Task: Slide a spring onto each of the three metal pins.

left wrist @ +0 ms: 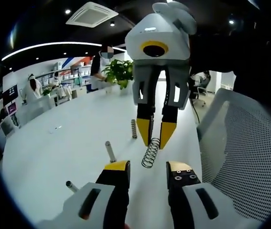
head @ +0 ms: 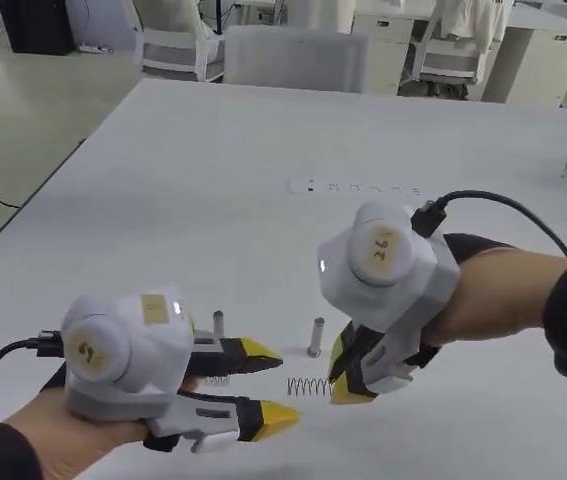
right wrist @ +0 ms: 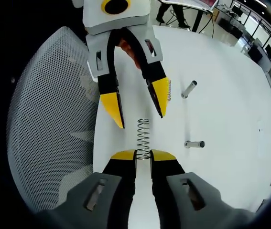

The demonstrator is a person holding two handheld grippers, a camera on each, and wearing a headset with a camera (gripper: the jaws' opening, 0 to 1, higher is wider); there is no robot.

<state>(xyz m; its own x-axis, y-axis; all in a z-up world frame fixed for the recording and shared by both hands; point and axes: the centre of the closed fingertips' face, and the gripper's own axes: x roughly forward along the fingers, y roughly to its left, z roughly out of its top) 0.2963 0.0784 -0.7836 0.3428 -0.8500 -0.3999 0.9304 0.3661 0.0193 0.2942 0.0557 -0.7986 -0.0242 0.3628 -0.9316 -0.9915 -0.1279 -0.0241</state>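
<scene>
Your right claw (right wrist: 143,156) pinched the curly wire spring (right wrist: 143,136). Your left claw (left wrist: 148,168) was open, a smooth round pin (left wrist: 110,151) beside it.

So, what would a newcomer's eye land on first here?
The right tongs are shut on one end of a spring that points toward the open left tongs facing them. A bare metal pin stands upright on the white table just beyond the spring.

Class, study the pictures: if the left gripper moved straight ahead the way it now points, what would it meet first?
Probably the spring, held out by the right gripper, which faces the left gripper just beyond it. Depth is hard to judge.
</scene>
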